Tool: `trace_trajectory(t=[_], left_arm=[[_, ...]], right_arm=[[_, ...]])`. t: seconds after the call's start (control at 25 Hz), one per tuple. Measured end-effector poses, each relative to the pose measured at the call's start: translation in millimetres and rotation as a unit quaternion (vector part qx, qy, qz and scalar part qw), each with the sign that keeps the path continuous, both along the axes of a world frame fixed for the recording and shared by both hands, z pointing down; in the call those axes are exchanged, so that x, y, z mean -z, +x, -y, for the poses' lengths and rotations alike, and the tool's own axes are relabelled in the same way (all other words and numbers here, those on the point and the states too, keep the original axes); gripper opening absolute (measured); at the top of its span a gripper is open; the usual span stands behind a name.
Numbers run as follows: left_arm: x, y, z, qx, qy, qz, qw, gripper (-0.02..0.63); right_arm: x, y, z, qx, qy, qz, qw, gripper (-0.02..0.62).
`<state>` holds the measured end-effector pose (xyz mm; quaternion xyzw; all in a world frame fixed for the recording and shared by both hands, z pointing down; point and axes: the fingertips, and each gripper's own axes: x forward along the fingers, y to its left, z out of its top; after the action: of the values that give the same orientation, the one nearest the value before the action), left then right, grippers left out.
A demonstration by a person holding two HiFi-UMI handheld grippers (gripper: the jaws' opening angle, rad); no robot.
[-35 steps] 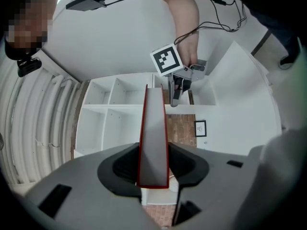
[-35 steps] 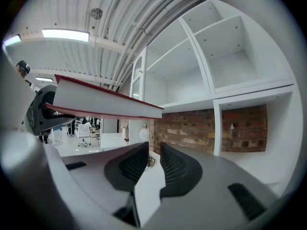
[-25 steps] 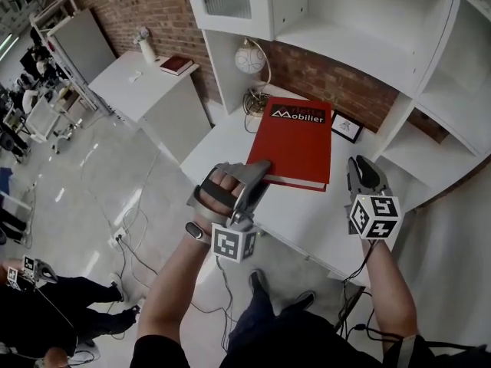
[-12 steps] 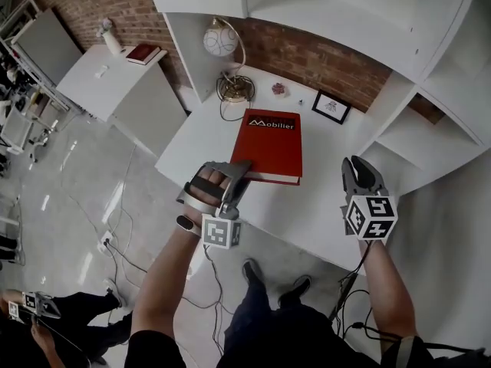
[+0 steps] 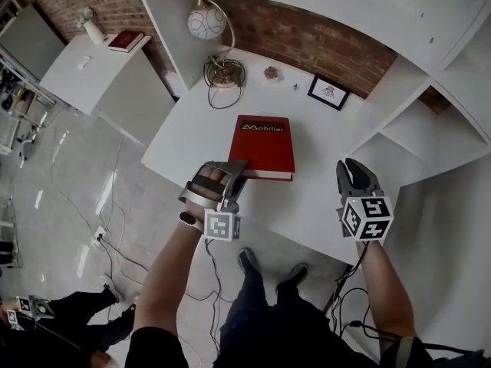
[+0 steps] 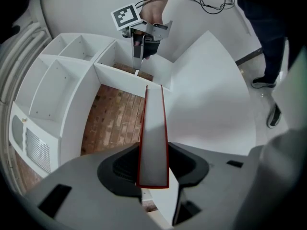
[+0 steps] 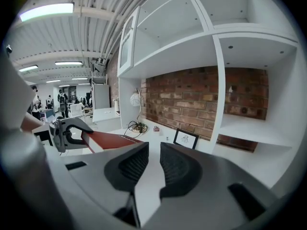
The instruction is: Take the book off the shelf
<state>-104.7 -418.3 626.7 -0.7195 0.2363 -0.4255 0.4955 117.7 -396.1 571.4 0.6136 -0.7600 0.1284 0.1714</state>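
Pinching book (image 5: 265, 140) corner, left tool (image 5: 234, 169)

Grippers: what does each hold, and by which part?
The left gripper clamps the red book at its near-left corner; the right gripper holds nothing.

Ahead of the right gripper (image 5: 353, 167), a red brick wall (image 5: 307, 41) backs white shelving (image 5: 430, 136); left of the left gripper (image 5: 238, 169), cables (image 5: 115, 232) cross a grey floor (image 5: 61, 182).

We see a globe lamp (image 5: 205, 19) and a framed picture (image 5: 327, 91) on the white desk (image 5: 192, 136), before a brick wall (image 5: 307, 41).
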Motion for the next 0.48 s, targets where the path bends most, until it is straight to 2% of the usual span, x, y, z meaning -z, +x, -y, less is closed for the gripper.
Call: trace_trajectory(t=[0.32,0.48], left_arm=[[-49,-4,3,0.008,-0.03,0.026,0.9992,0.169],[-63,-5,6,0.013,-0.023,0.039,0.9989,0.169]], right_arm=[[-22,-11,2,0.009,-0.024,0.005,1.0,0.069],[-26,-12,2,0.008,-0.028,0.006,1.0,0.069]])
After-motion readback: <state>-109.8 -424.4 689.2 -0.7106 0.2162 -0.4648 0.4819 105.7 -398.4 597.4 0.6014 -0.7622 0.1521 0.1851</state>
